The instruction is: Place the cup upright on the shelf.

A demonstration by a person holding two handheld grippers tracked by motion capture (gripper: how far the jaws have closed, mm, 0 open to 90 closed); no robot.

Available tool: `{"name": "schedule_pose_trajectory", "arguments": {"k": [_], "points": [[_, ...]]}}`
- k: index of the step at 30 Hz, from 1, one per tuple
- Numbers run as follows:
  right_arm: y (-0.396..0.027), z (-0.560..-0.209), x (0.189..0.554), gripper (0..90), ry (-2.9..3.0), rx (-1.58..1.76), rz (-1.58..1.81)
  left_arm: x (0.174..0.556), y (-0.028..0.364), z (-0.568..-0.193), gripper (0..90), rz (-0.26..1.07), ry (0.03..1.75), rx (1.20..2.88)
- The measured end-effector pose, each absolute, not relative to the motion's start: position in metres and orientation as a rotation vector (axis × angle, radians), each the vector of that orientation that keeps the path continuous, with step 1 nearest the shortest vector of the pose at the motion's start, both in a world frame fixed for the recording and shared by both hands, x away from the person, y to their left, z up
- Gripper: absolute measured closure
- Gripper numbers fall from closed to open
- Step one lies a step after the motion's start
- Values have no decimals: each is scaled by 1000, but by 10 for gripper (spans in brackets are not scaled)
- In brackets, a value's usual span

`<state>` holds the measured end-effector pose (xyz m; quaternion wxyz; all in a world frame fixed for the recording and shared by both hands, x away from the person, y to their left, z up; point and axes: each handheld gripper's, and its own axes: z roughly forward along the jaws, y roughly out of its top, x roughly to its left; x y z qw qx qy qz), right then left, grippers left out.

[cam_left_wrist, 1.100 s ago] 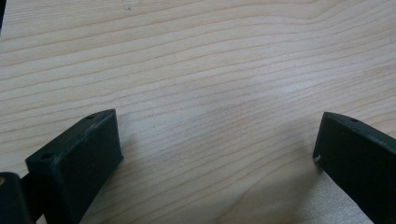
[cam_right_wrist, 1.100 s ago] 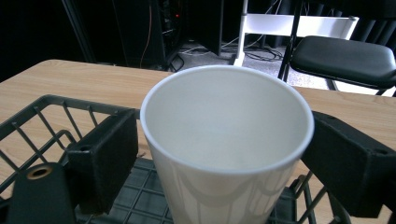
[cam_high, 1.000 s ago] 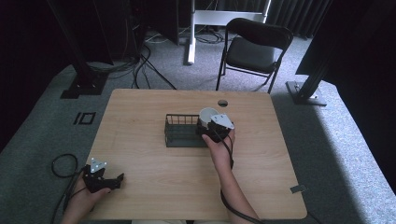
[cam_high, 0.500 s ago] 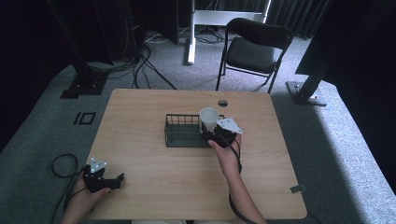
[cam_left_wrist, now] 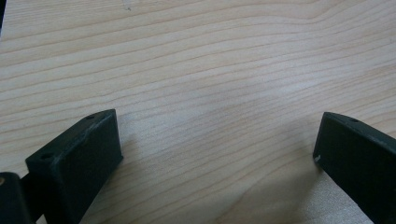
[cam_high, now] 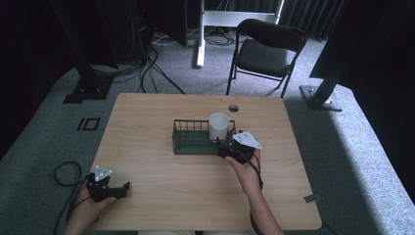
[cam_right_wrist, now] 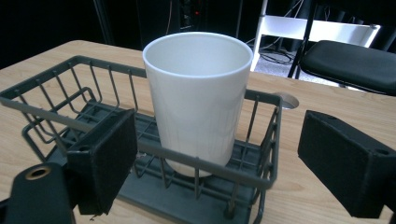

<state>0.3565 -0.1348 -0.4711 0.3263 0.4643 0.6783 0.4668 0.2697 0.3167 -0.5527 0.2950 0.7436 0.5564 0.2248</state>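
White cup (cam_right_wrist: 196, 98) standing upright in the right end of a dark wire basket (cam_right_wrist: 56, 100) (nothing else inside), mid-table (cam_high: 161, 181), right gripper (cam_high: 230, 147) just beside it, jaws spread and empty, left gripper (cam_high: 115, 191) spread wide, resting near the table's front left corner.

Behind our light wooden table (cam_high: 147, 122): 1 black folding chair (cam_high: 262, 51), loose black floor cables (cam_high: 151, 58), grey carpet (cam_high: 352, 142).
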Motion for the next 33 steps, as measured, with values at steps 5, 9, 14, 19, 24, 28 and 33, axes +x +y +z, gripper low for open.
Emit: {"name": "schedule_pose_trajectory", "arguments": {"k": [5, 9, 14, 19, 24, 28, 33], "points": [[-143, -474, 348, 119, 1794, 1194, 1231, 270, 317, -553, 12, 598, 1480, 1980], [-150, -477, 344, 119, 1799, 1200, 1230, 270, 317, -553, 12, 599, 1480, 1979], [-157, -483, 340, 119, 1796, 1215, 1222, 270, 317, -553, 12, 599, 1480, 1980], [-168, -496, 334, 119, 1815, 1234, 1203, 270, 317, -553, 12, 599, 1479, 1982], [-176, -504, 332, 119, 1835, 1260, 1191, 270, 317, -553, 12, 599, 1480, 1981], [-186, -511, 331, 119, 1837, 1284, 1167, 270, 317, -553, 12, 599, 1480, 1980], [-202, -522, 327, 119, 1843, 1327, 1120, 270, 317, -553, 12, 599, 1479, 1982]]}}
